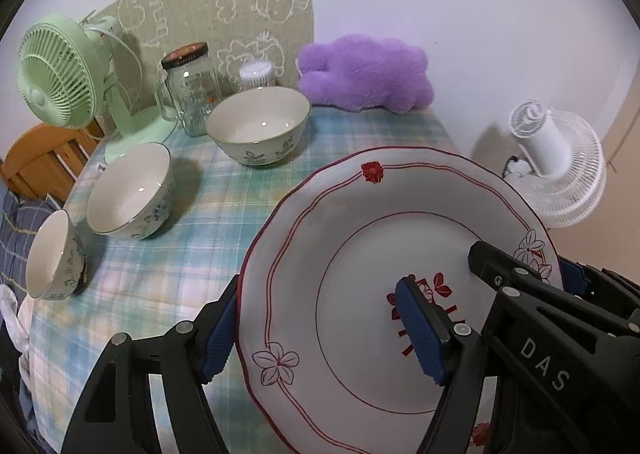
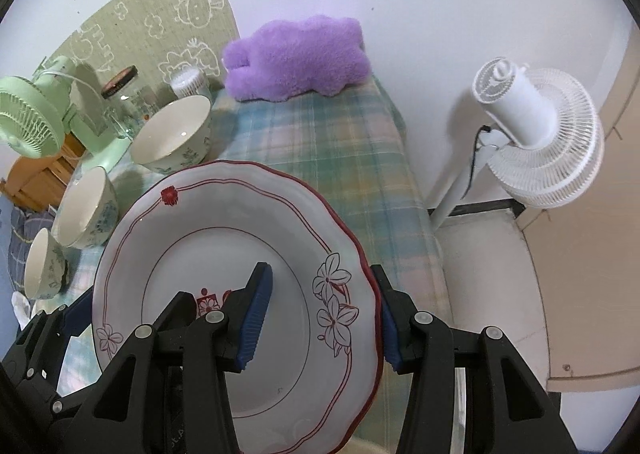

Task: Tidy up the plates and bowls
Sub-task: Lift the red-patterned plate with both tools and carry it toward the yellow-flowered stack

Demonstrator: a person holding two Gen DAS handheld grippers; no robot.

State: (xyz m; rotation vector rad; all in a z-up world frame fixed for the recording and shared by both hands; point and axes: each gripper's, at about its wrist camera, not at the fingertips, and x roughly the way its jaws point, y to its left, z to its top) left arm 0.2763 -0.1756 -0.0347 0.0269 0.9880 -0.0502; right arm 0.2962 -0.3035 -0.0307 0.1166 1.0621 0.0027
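Plate [image 1: 360,254]: white with red floral trim, lifted off the checked tablecloth [image 1: 240,190] at the near right of the table, tilted, with one of my grippers on each side of its rim.
Small bowl [image 1: 54,258]: far left, near the table edge, standing empty and on its own.
Medium bowl [image 1: 130,194]: just right of the small bowl and further back, empty, not nested.
Large bowl [image 1: 260,126]: toward the back centre, in front of the glass jar [image 1: 192,90], empty and separate.
Left gripper [image 1: 320,330]: my fingers are clamped across the plate's left rim, one blue pad under it and one on its upper face.
Right gripper [image 2: 320,318]: my fingers straddle the plate's right rim, one pad over the well and one outside the edge. Judged to be gripping, since the plate is carried between both tools.
Background items: green fan [image 1: 56,70] at left, purple plush [image 1: 364,74] at the back, white fan [image 2: 536,130] off the table at right.
Progress: early, by my reading. Only the plate is in hand and not yet set down.
Remaining: place the plate, then gather or nest the three bowls. No second plate can be confirmed, though something pale shows beneath the plate's bottom edge in the right wrist view.
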